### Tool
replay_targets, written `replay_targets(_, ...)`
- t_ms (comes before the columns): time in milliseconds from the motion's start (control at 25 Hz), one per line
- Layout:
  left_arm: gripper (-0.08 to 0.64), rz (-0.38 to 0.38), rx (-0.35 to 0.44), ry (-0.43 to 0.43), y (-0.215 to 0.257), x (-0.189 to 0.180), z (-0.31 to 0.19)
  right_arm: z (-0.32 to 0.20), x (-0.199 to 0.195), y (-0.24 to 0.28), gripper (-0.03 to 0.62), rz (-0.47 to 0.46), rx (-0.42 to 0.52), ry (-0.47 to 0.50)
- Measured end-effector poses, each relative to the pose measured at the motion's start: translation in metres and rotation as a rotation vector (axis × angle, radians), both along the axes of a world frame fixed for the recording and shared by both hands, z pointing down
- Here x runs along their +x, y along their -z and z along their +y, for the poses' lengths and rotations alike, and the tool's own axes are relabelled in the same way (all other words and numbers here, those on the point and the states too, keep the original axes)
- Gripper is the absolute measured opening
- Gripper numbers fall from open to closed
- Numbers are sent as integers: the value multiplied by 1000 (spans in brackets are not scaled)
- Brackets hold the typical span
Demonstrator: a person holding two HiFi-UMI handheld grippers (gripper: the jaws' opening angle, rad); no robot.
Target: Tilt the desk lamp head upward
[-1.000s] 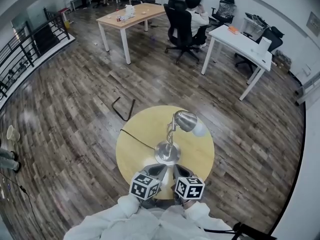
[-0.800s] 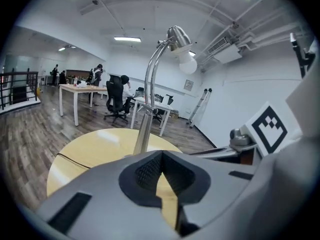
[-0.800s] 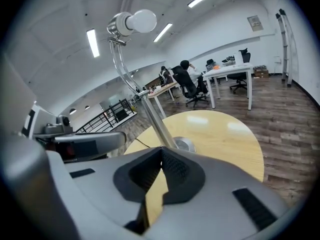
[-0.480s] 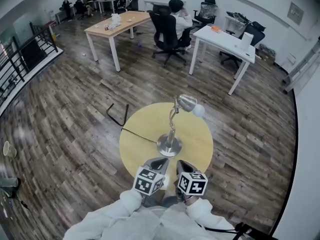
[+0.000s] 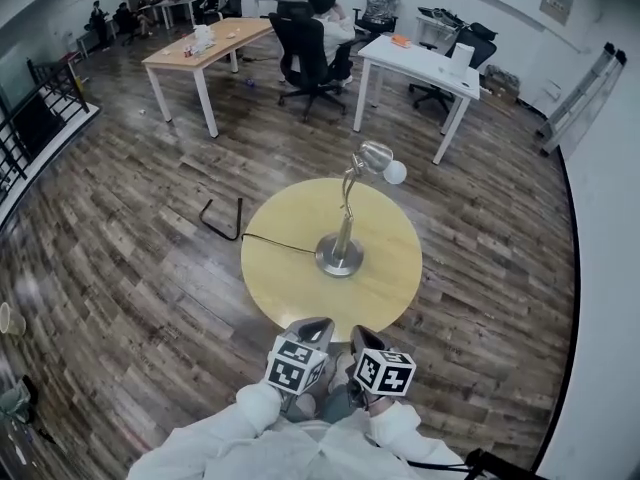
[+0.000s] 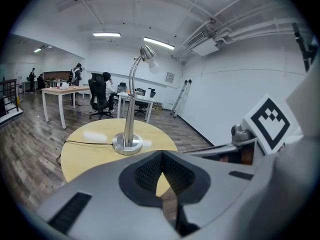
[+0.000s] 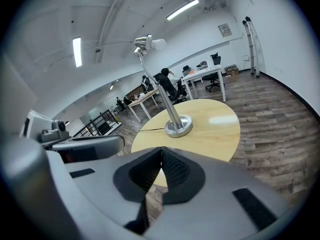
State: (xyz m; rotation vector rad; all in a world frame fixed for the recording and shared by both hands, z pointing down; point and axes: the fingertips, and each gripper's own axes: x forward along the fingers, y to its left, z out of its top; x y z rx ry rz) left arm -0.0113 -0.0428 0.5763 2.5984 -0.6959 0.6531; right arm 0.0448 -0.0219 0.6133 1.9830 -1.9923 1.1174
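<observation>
A silver desk lamp (image 5: pixel 343 236) stands on its round base at the middle of a round yellow table (image 5: pixel 290 278). Its curved neck ends in a metal head (image 5: pixel 375 155) with a white bulb (image 5: pixel 395 172) that faces right and slightly down. The lamp (image 6: pixel 130 114) also shows in the left gripper view and, as the lamp (image 7: pixel 167 101), in the right gripper view. My left gripper (image 5: pixel 313 330) and right gripper (image 5: pixel 358 337) hang side by side off the table's near edge, both shut and empty, well short of the lamp.
A black cord (image 5: pixel 275 245) runs from the lamp base off the table's left edge to the wooden floor. Desks (image 5: pixel 420 68), office chairs and seated people fill the back of the room. A railing (image 5: pixel 35 118) is at the far left, a white wall at the right.
Both grippers have drawn back from over the table's near part to just off its edge. The view has shifted, so the table and lamp sit farther away.
</observation>
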Motion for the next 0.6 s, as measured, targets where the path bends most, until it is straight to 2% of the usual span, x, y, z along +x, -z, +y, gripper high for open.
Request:
replay_targets(200,2,-10,57,-7,14,-6,25,26,-10,12,14,17,7,0)
replay_targets(600,2,4,52,70,31,-15,52,45,-27,34,14,62,60,73)
